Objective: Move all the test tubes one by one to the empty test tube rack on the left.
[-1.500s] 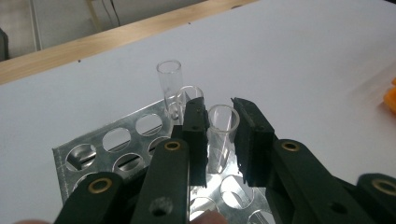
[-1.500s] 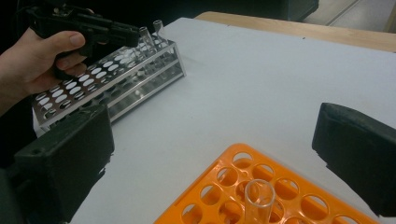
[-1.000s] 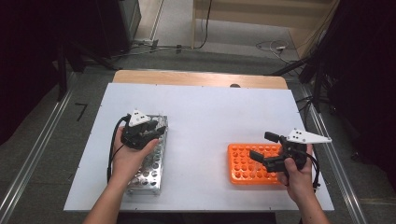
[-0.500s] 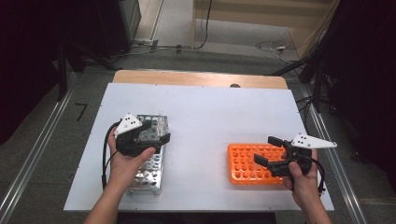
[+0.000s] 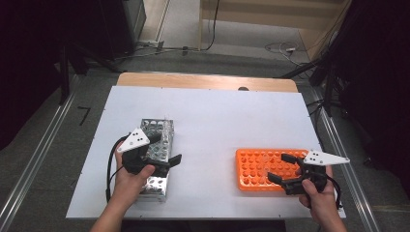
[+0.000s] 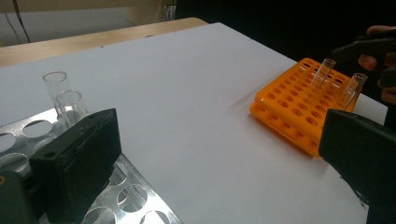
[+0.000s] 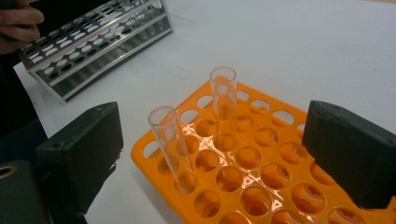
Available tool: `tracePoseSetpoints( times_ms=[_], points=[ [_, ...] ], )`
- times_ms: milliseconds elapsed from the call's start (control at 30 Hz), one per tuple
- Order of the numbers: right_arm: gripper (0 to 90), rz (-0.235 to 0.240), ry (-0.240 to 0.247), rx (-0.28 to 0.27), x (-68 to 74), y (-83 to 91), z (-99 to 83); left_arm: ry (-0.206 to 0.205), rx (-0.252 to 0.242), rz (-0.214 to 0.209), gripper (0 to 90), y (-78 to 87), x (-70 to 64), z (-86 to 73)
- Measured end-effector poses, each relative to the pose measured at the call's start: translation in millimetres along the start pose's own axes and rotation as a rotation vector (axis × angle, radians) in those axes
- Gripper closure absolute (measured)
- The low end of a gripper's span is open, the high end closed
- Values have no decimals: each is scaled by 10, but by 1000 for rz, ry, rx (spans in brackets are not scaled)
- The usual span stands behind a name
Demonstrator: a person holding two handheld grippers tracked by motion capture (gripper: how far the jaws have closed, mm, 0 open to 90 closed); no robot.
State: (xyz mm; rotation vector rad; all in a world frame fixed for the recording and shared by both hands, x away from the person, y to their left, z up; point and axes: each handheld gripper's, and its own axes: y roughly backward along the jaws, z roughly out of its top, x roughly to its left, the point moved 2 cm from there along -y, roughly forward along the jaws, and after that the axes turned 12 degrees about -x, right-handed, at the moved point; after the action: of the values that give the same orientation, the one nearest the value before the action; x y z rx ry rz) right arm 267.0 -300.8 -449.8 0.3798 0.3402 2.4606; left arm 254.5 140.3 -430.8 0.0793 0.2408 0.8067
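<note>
A metal test-tube rack lies at the table's left. My left gripper hovers open over it, jaws pointing right. In the left gripper view two empty glass tubes stand in the metal rack beside the open, empty left gripper. An orange rack sits at the right, and my right gripper is open above its near right part. The right gripper view has two clear tubes upright in the orange rack, between the wide jaws of the right gripper and untouched.
The white tabletop has a wooden strip along its far edge. Metal rails and dark floor flank both sides. The orange rack with its tubes appears far right in the left gripper view.
My left gripper has turned to face right and slid a little nearer along the metal rack. The right gripper has drawn back toward the near edge of the orange rack.
</note>
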Motion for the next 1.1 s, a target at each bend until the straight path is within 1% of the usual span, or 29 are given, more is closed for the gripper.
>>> tracePoseSetpoints(
  times_ms=[133, 267, 433, 500, 533, 600, 733, 933, 1000, 1100],
  points=[
    [46, 4, 9, 44, -26, -68, -86, -5, 3, -1, 0, 2, -14, 4],
    [121, 14, 11, 63, -40, -100, -128, -6, 6, -2, 0, 5, -16, 1],
    [236, 57, 18, 84, -26, -113, -146, -4, 8, -2, 0, 5, -13, -1],
    [300, 80, 25, 99, -21, -129, -160, -6, 10, -3, 0, 4, -17, -1],
    [312, 89, 26, 104, -16, -135, -166, -5, 11, -4, 0, 2, -19, -2],
    [354, 91, 48, 121, 1, -156, -178, -7, 15, -7, 0, -3, -24, -4],
    [437, 114, 58, 138, 24, -189, -190, -9, 19, -11, 0, -18, -38, -11],
    [557, 118, 66, 161, 30, -215, -206, -8, 22, -10, 0, -21, -38, -14],
    [564, 121, 71, 164, 39, -222, -209, -7, 23, -10, 0, -19, -34, -16],
    [586, 109, 88, 173, 47, -232, -216, -4, 24, -10, 0, -18, -33, -18]
  ],
)
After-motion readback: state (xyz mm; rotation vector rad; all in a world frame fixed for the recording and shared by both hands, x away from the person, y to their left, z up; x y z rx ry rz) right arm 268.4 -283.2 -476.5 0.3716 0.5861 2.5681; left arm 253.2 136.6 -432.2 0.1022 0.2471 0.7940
